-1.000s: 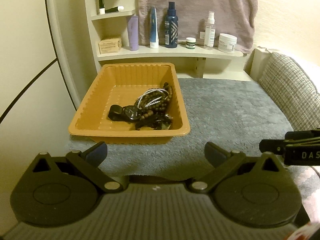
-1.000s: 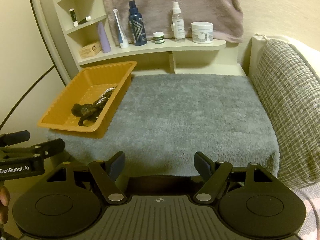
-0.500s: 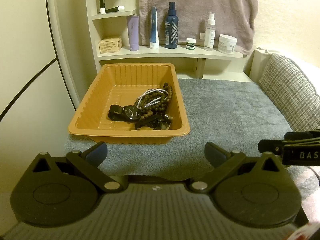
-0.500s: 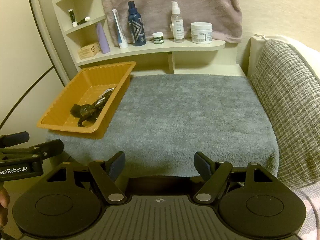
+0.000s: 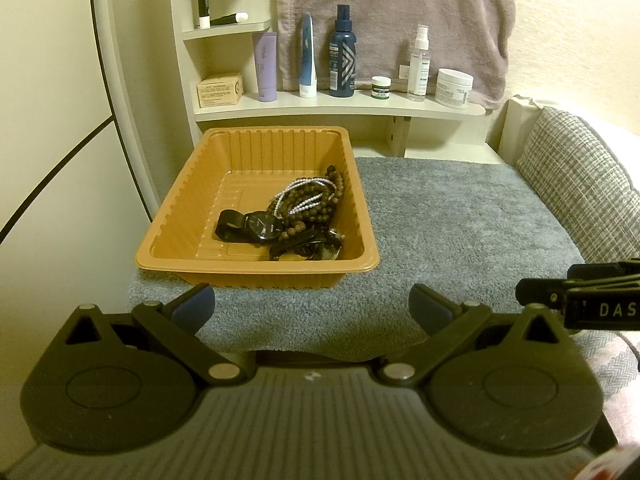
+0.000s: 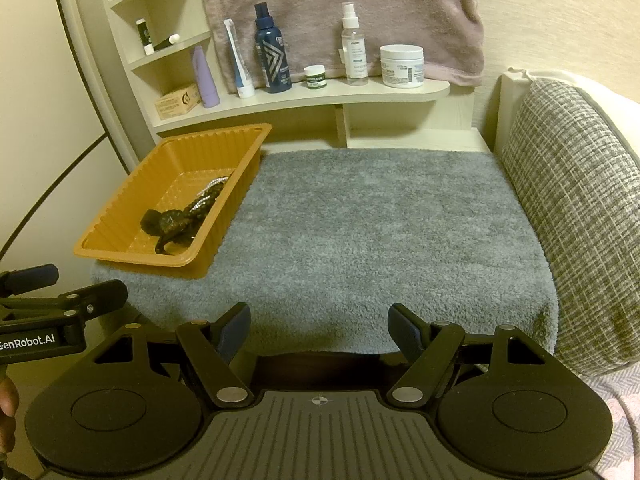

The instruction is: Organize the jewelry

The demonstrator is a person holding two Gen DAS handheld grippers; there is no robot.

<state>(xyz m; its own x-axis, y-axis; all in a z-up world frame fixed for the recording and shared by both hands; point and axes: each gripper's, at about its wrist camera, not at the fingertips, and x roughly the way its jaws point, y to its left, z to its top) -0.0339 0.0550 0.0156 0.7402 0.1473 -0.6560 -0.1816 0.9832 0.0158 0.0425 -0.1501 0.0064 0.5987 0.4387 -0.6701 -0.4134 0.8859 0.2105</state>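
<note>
Gaping, empty — left claw [image 5: 311,307], "GenRobot.AI"; right claw [image 6: 319,327], "DAS" — before jewelry tray [image 5: 256,266].

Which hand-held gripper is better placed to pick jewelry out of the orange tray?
Left, probably. The left hand-held gripper faces the orange tray head-on, open; the right hand-held gripper faces bare grey towel, tray off to its left.

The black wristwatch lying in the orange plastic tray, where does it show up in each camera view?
Left wrist view: the black wristwatch lies centre-left, in the near half of the orange plastic tray, against the brown bead bracelets.
Right wrist view: the wristwatch sits far left, a dark clump in the tray's near end.
Shared landmark: the dark blue spray bottle on the shelf.
</note>
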